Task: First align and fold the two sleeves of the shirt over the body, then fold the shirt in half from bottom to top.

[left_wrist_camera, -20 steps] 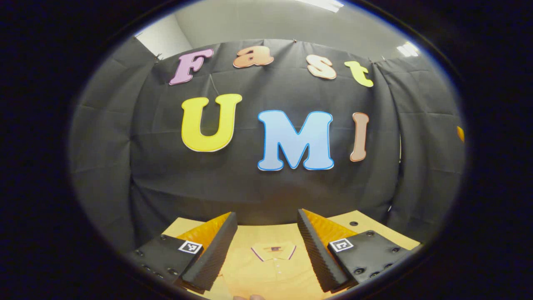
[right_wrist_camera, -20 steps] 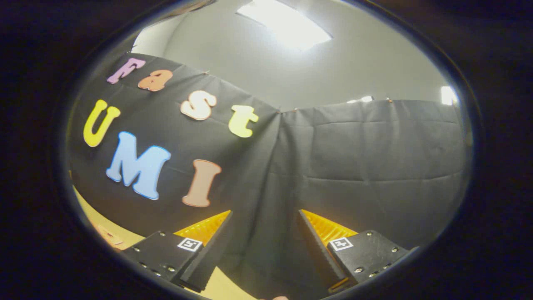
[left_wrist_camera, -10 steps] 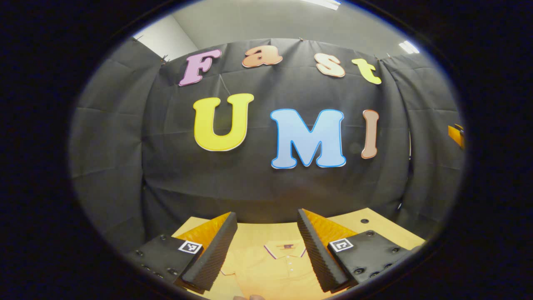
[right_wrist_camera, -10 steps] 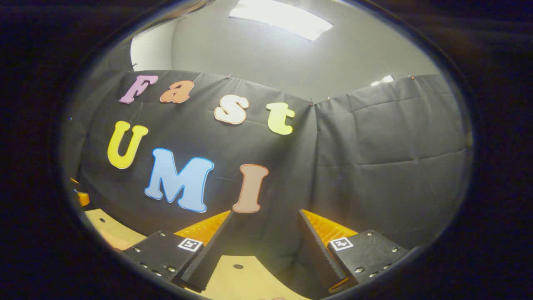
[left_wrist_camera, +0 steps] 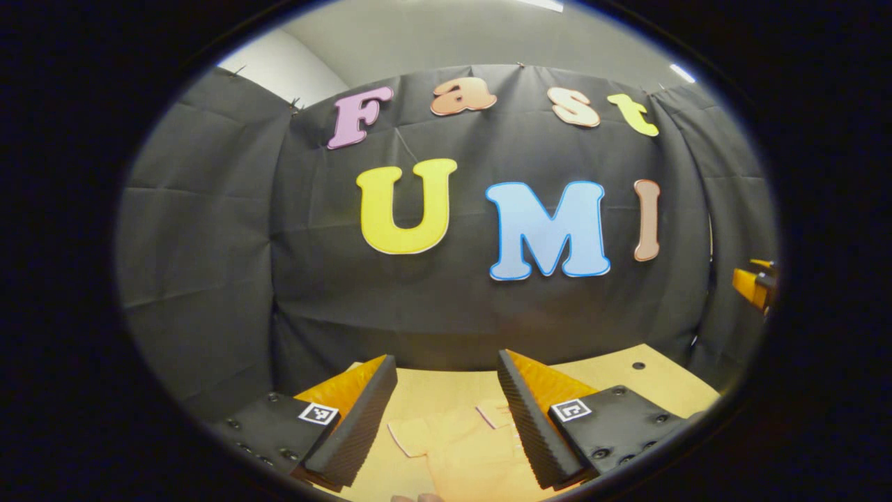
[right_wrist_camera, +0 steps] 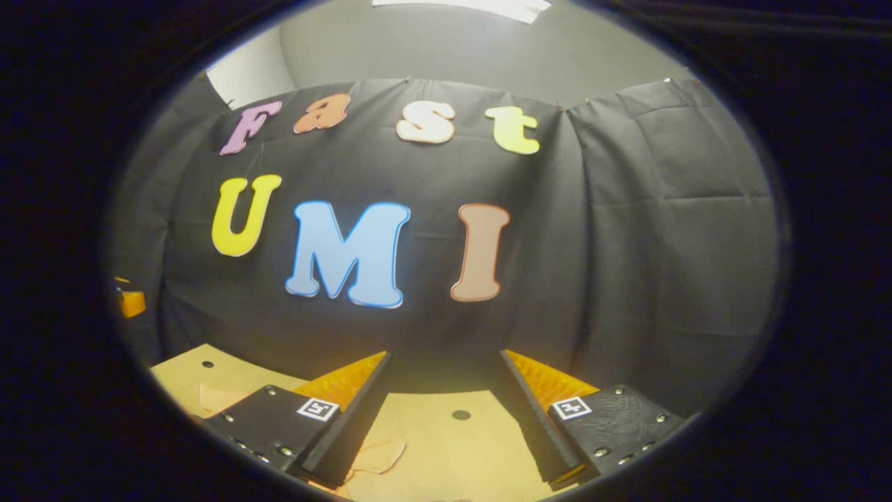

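Left gripper (left_wrist_camera: 446, 411) spread, empty, above shirt (left_wrist_camera: 463, 450) lying at bottom centre of left gripper view. Right gripper (right_wrist_camera: 446, 411) spread, empty; shirt edge (right_wrist_camera: 380, 453) lower left, on table (right_wrist_camera: 453, 446). Risk: blind descent pinches collar or body rather than sleeve, dragging fabric askew.

the shirt (left_wrist_camera: 460, 446) is a pale orange polo lying flat on the light wooden table (left_wrist_camera: 613, 373); in the left gripper view its collar, edged with a dark line, points toward the far wall, and one short sleeve spreads out to the left, its hem trimmed with the same line; in the right gripper view a sleeve edge (right_wrist_camera: 380, 457) of the shirt shows low at the left, flat on the table.
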A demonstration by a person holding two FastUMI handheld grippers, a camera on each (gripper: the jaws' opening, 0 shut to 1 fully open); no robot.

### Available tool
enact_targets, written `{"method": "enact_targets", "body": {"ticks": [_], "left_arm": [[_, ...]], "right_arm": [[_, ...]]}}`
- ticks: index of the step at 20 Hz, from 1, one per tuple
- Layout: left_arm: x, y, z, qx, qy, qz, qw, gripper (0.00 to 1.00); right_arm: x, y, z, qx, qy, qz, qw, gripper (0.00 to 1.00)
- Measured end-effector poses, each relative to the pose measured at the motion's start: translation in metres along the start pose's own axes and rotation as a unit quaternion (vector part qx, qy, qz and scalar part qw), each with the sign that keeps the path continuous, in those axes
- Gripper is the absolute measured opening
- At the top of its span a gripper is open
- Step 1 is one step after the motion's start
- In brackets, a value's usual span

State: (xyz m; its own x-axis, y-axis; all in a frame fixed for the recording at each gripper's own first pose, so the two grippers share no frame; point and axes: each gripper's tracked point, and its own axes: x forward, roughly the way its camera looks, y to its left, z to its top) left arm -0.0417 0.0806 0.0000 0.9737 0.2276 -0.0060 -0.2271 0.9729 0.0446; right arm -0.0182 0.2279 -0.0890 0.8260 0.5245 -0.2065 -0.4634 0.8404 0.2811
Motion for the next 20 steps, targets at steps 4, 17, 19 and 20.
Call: {"method": "enact_targets", "body": {"ticks": [4, 17, 19, 20], "left_arm": [[-0.01, 0.019, -0.003, -0.001, 0.006, 0.028, 1.0, 0.94], [-0.038, 0.065, -0.018, 0.0, 0.031, 0.111, 0.993, 0.95], [-0.04, 0.068, -0.022, -0.003, 0.037, 0.119, 0.992, 0.94], [-0.041, 0.069, -0.023, -0.004, 0.039, 0.123, 0.992, 0.94]], "right_arm": [[0.029, 0.027, -0.065, 0.02, 0.077, 0.032, 0.996, 0.97], [0.1, 0.081, -0.268, -0.011, 0.293, 0.078, 0.953, 0.89], [0.102, 0.087, -0.293, -0.012, 0.324, 0.081, 0.942, 0.87], [0.106, 0.09, -0.303, -0.01, 0.335, 0.083, 0.938, 0.88]]}}
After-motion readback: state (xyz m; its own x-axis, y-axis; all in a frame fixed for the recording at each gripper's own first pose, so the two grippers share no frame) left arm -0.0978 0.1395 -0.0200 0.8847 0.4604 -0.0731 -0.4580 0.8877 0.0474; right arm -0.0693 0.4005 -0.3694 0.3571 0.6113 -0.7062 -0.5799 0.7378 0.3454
